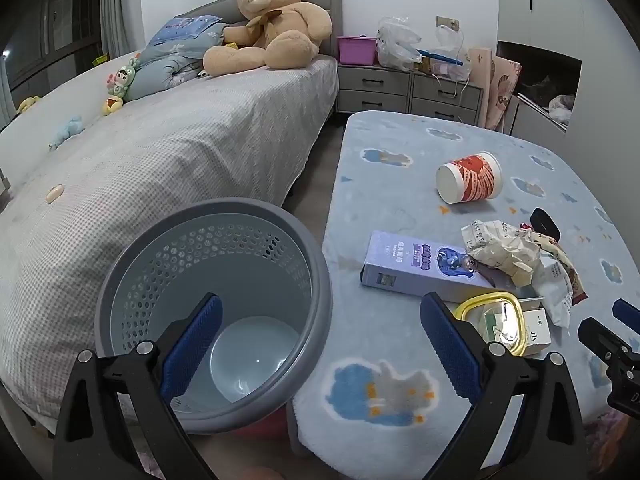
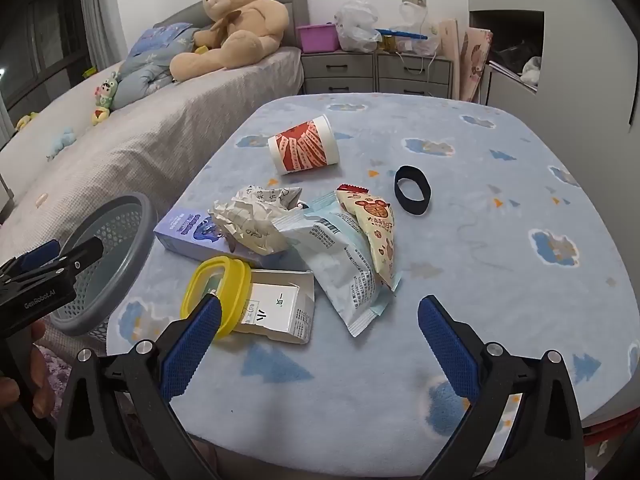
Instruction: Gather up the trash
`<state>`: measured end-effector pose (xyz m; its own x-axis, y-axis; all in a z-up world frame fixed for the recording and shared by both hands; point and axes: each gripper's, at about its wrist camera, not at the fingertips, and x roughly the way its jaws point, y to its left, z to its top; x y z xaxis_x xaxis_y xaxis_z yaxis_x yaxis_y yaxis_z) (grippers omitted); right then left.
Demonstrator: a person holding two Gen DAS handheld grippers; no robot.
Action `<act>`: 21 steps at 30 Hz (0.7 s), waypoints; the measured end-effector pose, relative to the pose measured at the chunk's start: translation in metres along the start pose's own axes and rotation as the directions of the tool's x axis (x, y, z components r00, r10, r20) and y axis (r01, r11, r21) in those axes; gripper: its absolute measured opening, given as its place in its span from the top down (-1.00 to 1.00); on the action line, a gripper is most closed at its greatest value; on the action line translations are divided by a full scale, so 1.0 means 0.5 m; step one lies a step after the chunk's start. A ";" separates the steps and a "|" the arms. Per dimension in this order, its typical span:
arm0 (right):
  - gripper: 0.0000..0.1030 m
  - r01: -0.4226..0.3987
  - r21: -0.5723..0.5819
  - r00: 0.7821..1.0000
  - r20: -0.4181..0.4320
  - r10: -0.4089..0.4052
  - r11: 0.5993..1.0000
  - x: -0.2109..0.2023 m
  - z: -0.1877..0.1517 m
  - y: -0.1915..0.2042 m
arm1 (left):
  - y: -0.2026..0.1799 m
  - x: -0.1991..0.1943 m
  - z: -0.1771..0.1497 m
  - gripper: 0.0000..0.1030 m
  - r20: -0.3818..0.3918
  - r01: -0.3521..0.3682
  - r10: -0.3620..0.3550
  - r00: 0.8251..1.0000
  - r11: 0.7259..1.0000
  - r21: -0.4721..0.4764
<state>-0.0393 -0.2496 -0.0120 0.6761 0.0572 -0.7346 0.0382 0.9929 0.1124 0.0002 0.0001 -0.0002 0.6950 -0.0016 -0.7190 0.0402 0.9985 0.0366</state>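
Observation:
A grey perforated waste basket (image 1: 212,304) (image 2: 112,240) stands empty on the floor between the bed and the table. My left gripper (image 1: 320,300) hovers open over its right rim, holding nothing. Trash lies heaped on the blue cloud-print table cover (image 2: 480,280): a purple box (image 2: 188,234), crumpled paper (image 2: 252,220), snack wrappers (image 2: 344,268), a yellow lid (image 2: 216,292) and a small white carton (image 2: 276,312). A red-and-white paper cup (image 2: 304,150) lies on its side farther back. My right gripper (image 2: 320,302) is open just in front of the heap.
A black band (image 2: 412,189) lies right of the wrappers. A bed (image 1: 160,168) with a large teddy bear (image 1: 272,20) runs along the left. Grey drawers (image 1: 408,88) stand behind the table. A person's fingers (image 2: 38,364) show at the lower left.

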 end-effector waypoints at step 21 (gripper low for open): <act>-0.88 -0.002 0.001 1.000 0.001 0.002 1.000 -0.003 -0.004 -0.001 | -0.038 -0.004 -0.007 -0.84 0.019 0.005 -0.006 1.000 0.999 0.032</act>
<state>-0.0418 -0.2498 -0.0121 0.6767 0.0586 -0.7339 0.0376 0.9928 0.1139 -0.0042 -0.0187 -0.0018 0.7081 -0.0086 -0.7061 0.0672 0.9962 0.0553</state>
